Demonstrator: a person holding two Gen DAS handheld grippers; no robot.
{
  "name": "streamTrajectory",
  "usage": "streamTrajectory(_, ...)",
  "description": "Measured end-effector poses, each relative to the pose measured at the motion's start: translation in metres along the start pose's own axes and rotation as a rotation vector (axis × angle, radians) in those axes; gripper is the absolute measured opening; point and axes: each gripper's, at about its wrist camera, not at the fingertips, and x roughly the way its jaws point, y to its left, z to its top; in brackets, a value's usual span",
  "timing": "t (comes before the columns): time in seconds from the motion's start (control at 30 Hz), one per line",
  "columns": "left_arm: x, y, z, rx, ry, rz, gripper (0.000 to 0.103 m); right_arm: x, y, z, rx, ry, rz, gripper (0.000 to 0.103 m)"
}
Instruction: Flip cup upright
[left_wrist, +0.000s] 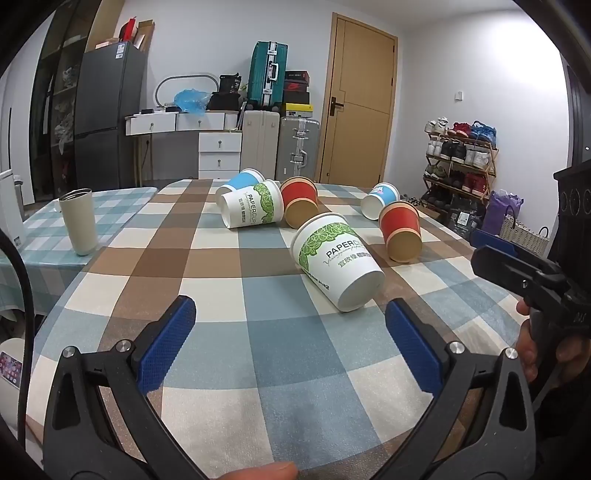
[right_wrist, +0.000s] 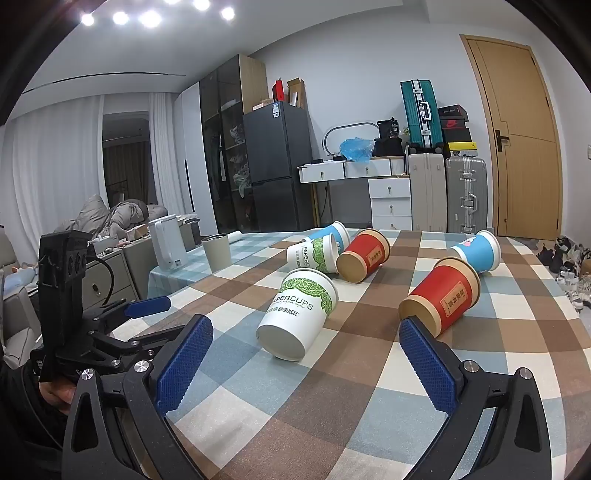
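Several paper cups lie on their sides on the checked tablecloth (left_wrist: 288, 350). The nearest is a white cup with green leaves (left_wrist: 338, 260), its base toward me; it also shows in the right wrist view (right_wrist: 299, 314). A red cup (left_wrist: 400, 230) lies right of it, and shows close to my right finger in the right wrist view (right_wrist: 441, 301). My left gripper (left_wrist: 290, 325) is open and empty, just short of the white cup. My right gripper (right_wrist: 306, 343) is open and empty, near the white cup's base.
Farther back lie another white cup (left_wrist: 253, 208), a red cup (left_wrist: 299, 201) and two blue cups (left_wrist: 240, 181) (left_wrist: 380, 203). A beige steel tumbler (left_wrist: 78, 221) stands upright at the left. A white kettle (right_wrist: 168, 242) stands beyond it. The table edge runs along the right.
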Motion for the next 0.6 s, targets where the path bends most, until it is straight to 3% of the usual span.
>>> streamTrajectory(0.6, -0.0001, -0.0004, -0.0001, 0.005, -0.002, 0.003, 0.103, -0.0001, -0.0001, 0.0004, 0.001, 0.001, -0.001, 0.103)
